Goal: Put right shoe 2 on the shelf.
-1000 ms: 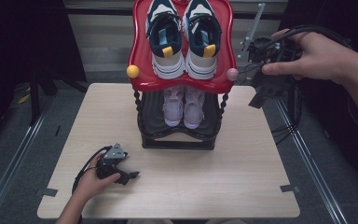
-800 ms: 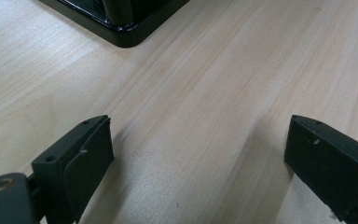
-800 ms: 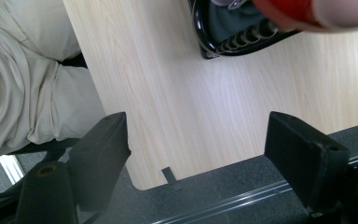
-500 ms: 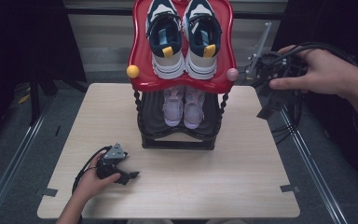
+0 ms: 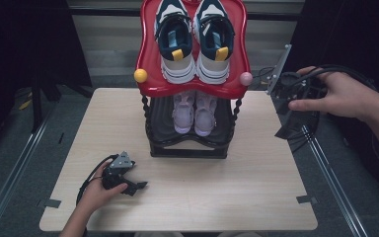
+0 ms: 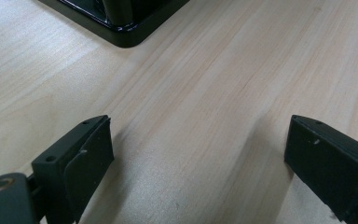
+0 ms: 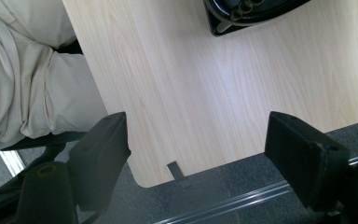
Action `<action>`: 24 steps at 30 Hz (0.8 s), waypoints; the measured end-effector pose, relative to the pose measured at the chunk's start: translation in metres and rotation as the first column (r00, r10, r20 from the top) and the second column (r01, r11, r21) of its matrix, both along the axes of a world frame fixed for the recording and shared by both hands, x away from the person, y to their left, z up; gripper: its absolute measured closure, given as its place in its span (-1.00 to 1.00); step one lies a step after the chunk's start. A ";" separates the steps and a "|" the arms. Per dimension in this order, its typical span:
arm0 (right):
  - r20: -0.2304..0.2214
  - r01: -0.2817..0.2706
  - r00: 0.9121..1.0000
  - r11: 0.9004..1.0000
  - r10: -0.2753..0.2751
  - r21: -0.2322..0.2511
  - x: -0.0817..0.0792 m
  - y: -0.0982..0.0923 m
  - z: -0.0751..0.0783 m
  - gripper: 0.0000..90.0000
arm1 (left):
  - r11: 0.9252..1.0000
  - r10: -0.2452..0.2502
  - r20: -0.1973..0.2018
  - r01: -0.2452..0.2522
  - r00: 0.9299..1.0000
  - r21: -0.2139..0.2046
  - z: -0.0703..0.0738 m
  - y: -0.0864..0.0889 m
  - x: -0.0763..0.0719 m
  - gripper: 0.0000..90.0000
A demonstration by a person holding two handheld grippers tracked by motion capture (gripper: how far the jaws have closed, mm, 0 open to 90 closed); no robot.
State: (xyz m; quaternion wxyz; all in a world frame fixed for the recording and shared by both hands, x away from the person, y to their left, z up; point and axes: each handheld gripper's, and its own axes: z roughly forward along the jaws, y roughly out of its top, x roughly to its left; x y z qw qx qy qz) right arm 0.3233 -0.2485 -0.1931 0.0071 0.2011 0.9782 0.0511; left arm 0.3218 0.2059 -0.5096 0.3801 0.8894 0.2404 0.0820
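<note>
Wooden table (image 5: 256, 197) carrying a two-tier shoe rack (image 5: 190, 143), navy-white sneakers (image 5: 195, 42) on its red top, pale pair (image 5: 195, 111) below; right gripper (image 5: 288, 126) past the table's right edge, jaws wide, empty; left gripper (image 5: 135, 186) resting on the tabletop, jaws apart, empty.

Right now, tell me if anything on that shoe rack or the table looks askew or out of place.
Nothing stands out. The navy-and-white sneakers sit paired on the red top shelf, the pale pair on the black lower shelf; the rack stands upright on the table.
</note>
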 end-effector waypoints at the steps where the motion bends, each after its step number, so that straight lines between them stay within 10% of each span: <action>1: -0.001 0.006 1.000 1.000 -0.006 -0.002 -0.001 -0.001 -0.003 -0.53 | 1.000 0.000 0.000 0.000 1.000 0.000 0.000 0.000 0.000 -0.84; 24: 0.010 0.017 1.000 0.999 -0.018 0.043 -0.011 -0.016 -0.071 -0.57 | 1.000 -0.001 0.005 0.001 1.000 0.001 0.000 0.000 0.000 -0.84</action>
